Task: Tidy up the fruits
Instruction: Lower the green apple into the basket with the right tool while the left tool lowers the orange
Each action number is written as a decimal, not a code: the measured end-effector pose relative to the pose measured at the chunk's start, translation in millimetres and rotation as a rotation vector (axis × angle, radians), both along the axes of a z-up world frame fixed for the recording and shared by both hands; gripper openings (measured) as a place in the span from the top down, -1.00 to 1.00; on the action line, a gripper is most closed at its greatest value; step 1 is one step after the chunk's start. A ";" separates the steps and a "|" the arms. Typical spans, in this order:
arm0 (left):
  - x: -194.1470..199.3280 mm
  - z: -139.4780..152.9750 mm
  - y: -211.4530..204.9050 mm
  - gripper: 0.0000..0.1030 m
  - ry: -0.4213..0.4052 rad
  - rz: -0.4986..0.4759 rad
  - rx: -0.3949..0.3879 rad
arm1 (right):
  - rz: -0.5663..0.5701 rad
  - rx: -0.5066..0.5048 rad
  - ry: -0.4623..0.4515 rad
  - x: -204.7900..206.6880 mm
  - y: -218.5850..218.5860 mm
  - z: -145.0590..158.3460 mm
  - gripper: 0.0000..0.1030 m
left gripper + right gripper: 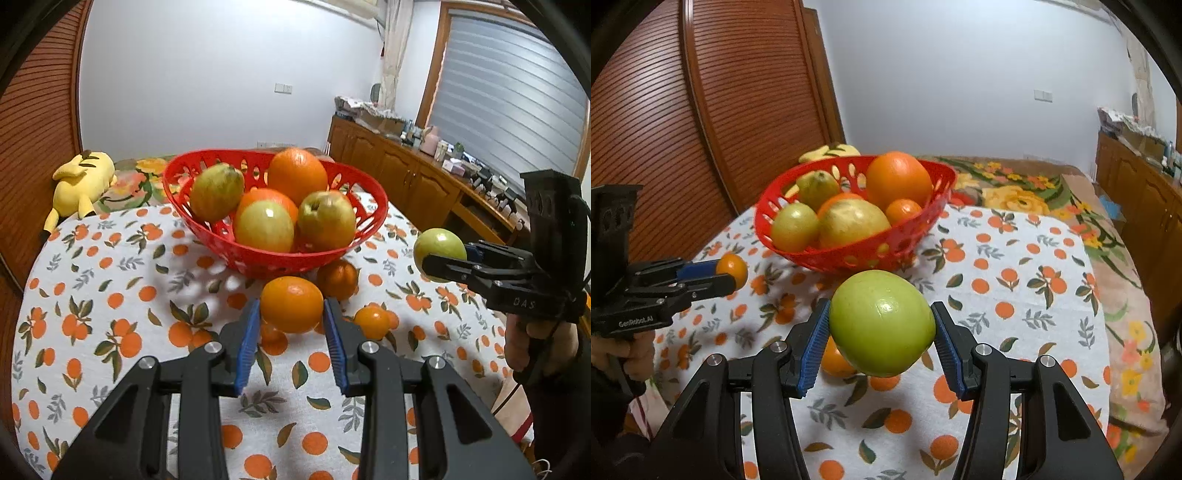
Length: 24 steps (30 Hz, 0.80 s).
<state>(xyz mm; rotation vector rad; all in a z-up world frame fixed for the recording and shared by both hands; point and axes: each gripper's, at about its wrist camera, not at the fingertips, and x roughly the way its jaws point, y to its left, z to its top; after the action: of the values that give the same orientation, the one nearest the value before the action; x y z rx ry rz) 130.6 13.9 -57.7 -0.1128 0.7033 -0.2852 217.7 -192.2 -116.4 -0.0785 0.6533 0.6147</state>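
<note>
A red basket holds several oranges and green apples on the orange-print tablecloth. My left gripper is shut on an orange, held just in front of the basket above the cloth; it also shows in the right wrist view. My right gripper is shut on a green apple, held in the air to the right of the basket; this apple shows in the left wrist view. A dark orange and a small orange lie on the cloth by the basket.
A yellow plush toy lies at the table's far left edge. A wooden sideboard with clutter runs along the right wall. A wooden louvred door stands behind the table. A flowered blanket lies beyond the cloth.
</note>
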 end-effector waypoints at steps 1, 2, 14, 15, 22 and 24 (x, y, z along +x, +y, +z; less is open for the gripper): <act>-1.4 3.3 -0.2 0.36 -0.006 0.001 0.000 | 0.003 0.002 -0.007 -2.1 0.8 3.0 -0.07; -2.7 6.1 0.9 0.36 -0.014 0.004 0.001 | 0.005 0.005 -0.014 -3.5 1.6 5.1 -0.07; -6.1 27.5 5.4 0.36 -0.076 0.013 0.003 | 0.048 0.014 -0.075 -16.5 17.3 29.0 -0.07; -5.3 29.2 5.8 0.36 -0.081 0.013 0.003 | 0.050 0.013 -0.078 -16.3 18.7 30.3 -0.07; 7.6 34.7 8.3 0.36 -0.092 0.016 0.015 | 0.067 -0.012 -0.101 -0.6 33.3 41.2 -0.07; 14.9 34.6 10.9 0.36 -0.090 0.020 0.017 | 0.074 -0.029 -0.106 7.3 40.1 43.4 -0.07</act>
<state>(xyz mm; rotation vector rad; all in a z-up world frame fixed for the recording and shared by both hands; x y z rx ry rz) 145.5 24.8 -23.1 -0.0903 0.6146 -0.2631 225.0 -152.1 -73.0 -0.1616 0.5584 0.6678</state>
